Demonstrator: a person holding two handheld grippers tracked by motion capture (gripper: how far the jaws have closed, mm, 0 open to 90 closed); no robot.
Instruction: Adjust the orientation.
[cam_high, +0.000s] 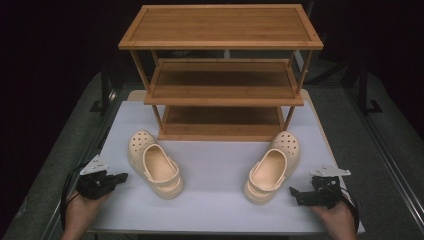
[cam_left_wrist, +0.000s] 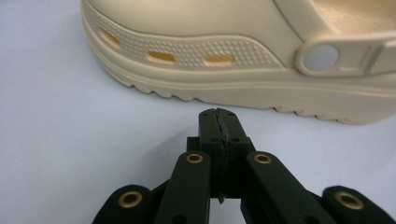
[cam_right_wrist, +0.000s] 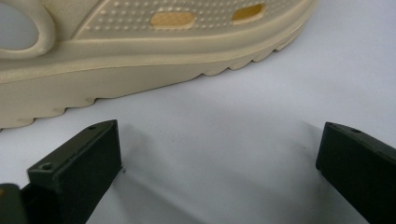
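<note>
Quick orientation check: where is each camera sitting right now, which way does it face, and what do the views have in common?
High view: above the near table edge, looking forward and down at the wooden rack, two clogs, both hands and grippers.
Left gripper view: on the left gripper, jaws shut, facing the left clog side-on.
Right gripper view: on the right gripper, jaws open, facing the right clog.
Shared: each clog also shows in the high view; all show the white tabletop.

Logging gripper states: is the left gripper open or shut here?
Shut. In its own view the left gripper has both jaws pressed together, empty, just short of the left clog.
</note>
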